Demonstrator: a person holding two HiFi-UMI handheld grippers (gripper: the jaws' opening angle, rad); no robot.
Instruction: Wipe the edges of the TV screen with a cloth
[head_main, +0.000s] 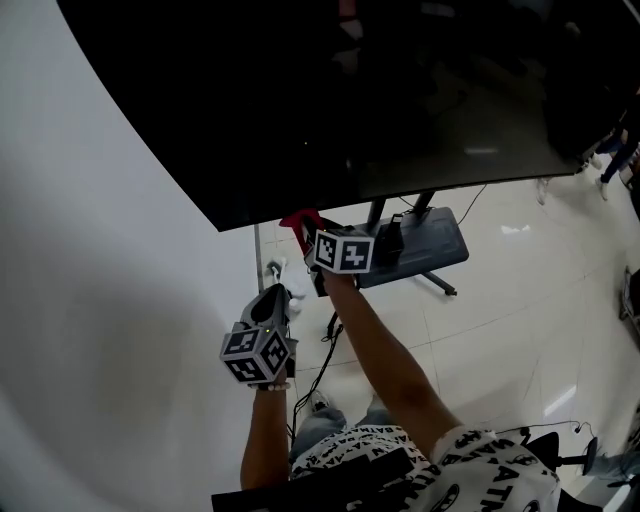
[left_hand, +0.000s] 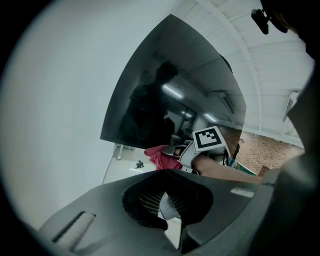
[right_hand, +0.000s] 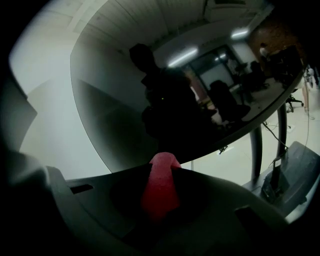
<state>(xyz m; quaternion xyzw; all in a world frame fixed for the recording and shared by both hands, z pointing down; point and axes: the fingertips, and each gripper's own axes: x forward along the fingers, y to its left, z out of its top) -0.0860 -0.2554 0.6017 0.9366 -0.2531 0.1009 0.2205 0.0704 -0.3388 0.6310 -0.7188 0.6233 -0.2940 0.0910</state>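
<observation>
The big black TV screen (head_main: 400, 90) fills the top of the head view, its bottom edge running from lower left up to the right. My right gripper (head_main: 306, 236) is shut on a red cloth (head_main: 298, 221), holding it against the bottom edge near the screen's lower left corner. In the right gripper view the cloth (right_hand: 160, 192) sticks up between the closed jaws, its tip at the TV (right_hand: 175, 100) edge. My left gripper (head_main: 275, 300) hangs lower, near the wall, away from the TV, its jaws together with nothing in them. It sees the cloth (left_hand: 157, 156) below the screen (left_hand: 170, 95).
A white wall (head_main: 100, 260) runs close along the left. The TV's dark stand base (head_main: 430, 248) and its posts sit on the glossy tiled floor (head_main: 520, 300) under the screen. Cables (head_main: 322, 345) and a small white plug lie on the floor beneath my arms.
</observation>
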